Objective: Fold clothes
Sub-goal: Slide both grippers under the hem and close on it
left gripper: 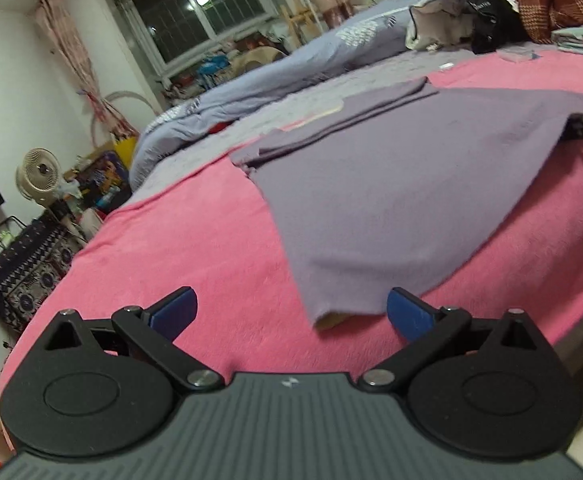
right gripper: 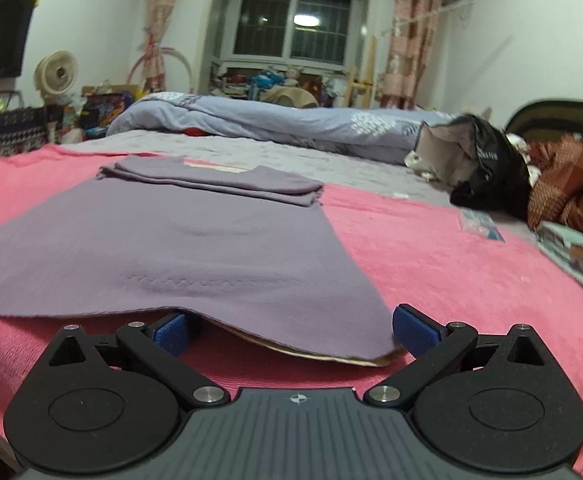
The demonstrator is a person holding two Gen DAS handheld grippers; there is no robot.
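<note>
The purple garment (right gripper: 179, 240) lay spread flat on the pink blanket (right gripper: 431, 264) that covered the near part of the bed, its far end already doubled over into a narrow folded band. The right gripper (right gripper: 295, 330) was held low and level at the near hem, its blue-padded fingers (right gripper: 415, 330) spread wide apart; the left one was tucked just under the lifted edge of the cloth, the right one sat just beside the garment's near corner, and nothing was pinched between them. A pale lining showed beneath that raised hem. The left gripper (left gripper: 291, 316) hovered low over the blanket at the other near corner of the garment, tilted so the bed seemed to slope, its fingers likewise wide apart and holding nothing, the right finger (left gripper: 409, 318) just at the corner's edge. From that side the tip of the right gripper was visible at the far edge of the cloth. Beyond the blanket stretched a grey sheet (right gripper: 251, 152), a rumpled blue duvet (right gripper: 275, 120), a black bag (right gripper: 491, 164) and a reddish checked cloth (right gripper: 567, 188) near the headboard. A small fan (right gripper: 57, 74) stood by the wall.
</note>
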